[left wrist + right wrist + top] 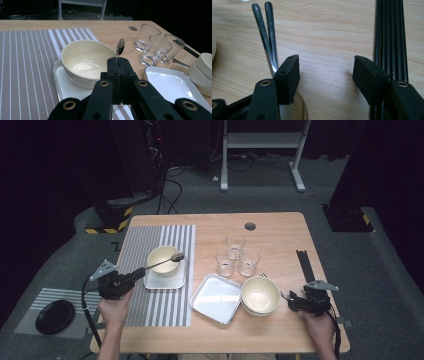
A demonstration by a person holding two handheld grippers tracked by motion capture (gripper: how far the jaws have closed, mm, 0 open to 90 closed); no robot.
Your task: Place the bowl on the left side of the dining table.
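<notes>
Spoon, slim shiny metal, clenched in left tongs over glossy round bowl; right tongs released.

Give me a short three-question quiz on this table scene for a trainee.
1. What does the left tool hold, shut on its handle?
2. True or false: the cream bowl beside that spoon sits directly on the wooden table.
3. How many clear glasses stand on the table: A two, B three, C four?

Key:
1. A metal spoon, its head over the bowl's rim.
2. False; it sits on a small white tray on the striped placemat.
3. B.
</notes>
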